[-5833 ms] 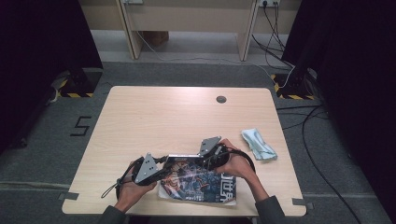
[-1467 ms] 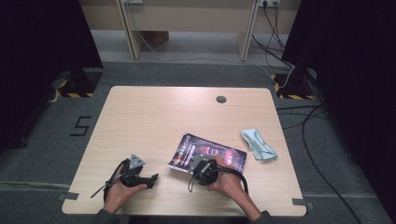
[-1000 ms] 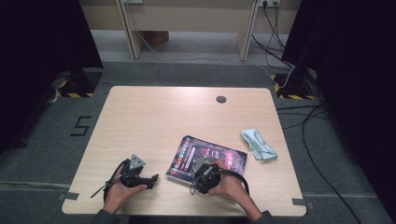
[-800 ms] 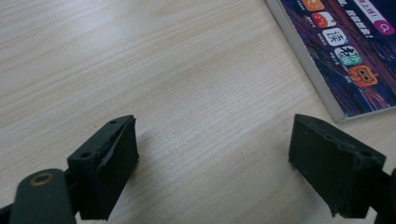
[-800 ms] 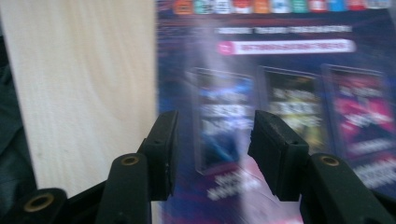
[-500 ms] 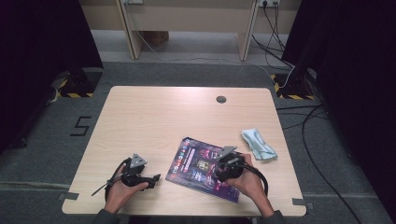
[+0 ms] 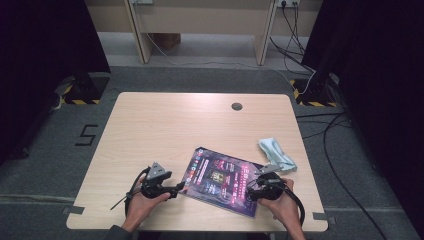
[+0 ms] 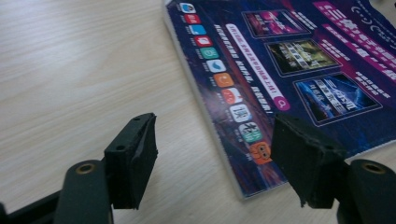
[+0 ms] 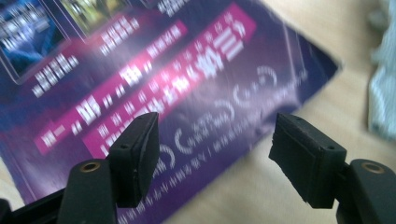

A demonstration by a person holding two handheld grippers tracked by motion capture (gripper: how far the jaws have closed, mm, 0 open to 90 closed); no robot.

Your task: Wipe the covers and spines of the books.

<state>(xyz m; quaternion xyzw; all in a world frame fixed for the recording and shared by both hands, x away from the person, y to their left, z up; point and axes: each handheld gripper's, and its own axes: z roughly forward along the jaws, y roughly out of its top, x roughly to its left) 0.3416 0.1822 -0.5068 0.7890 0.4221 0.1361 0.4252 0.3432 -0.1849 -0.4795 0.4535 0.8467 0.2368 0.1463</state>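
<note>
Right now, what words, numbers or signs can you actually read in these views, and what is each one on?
"5": grey floor mat, marked left of the table.
"Q", or a search sign: end of the pink bar on the magazine cover.
Rest of the cover: white headline characters, coloured app icons and picture captions, too small or blurred to read in the left gripper view and the right gripper view.
Pale cloth: no text visible.

A large "5" (image 7: 86, 135) is marked on the grey floor, well left of the jaws; the magazine (image 8: 289, 70) ahead of the jaws carries Chinese-looking print too small and blurred to read
</note>
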